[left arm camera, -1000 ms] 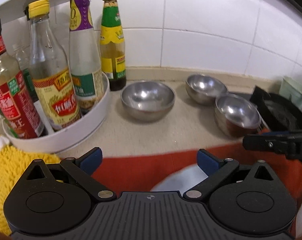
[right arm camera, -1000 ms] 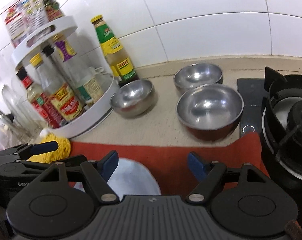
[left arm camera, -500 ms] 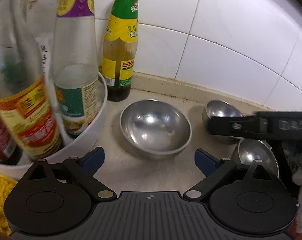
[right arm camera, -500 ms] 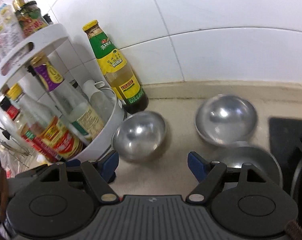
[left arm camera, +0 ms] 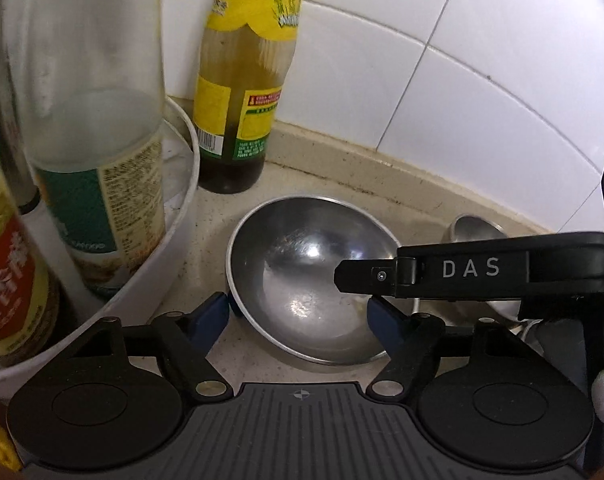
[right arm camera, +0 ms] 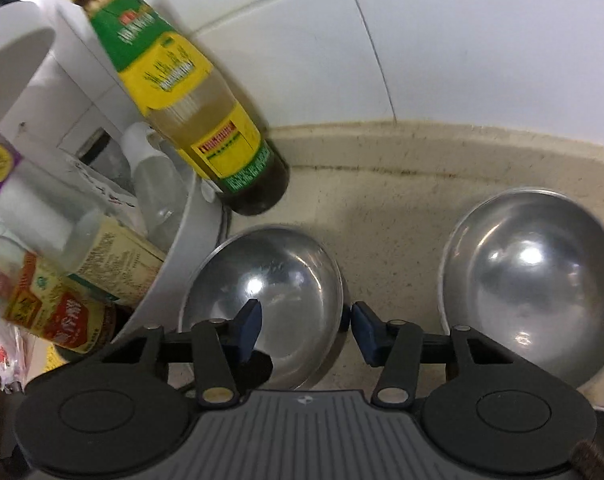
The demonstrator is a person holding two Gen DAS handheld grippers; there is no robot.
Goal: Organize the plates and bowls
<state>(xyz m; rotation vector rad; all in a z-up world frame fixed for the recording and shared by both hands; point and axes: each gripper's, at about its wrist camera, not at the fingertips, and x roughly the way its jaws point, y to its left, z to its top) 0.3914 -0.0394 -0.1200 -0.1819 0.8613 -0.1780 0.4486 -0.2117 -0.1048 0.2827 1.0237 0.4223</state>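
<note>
Both grippers tilt steeply down at one steel bowl (left arm camera: 310,280) on the beige surface (right arm camera: 394,216); the left gripper (left arm camera: 302,320) has been closing, its blue pads astride the bowl's near part, whether they press it I cannot tell; the right gripper (right arm camera: 306,328) has also been closing, one pad inside the bowl, the other outside its right wall, contact unclear; a second steel bowl (right arm camera: 530,296) lies right of it; the right gripper's finger hides a third bowl (left arm camera: 476,232); bottles in the white rack (left arm camera: 182,216) are blurred.
</note>
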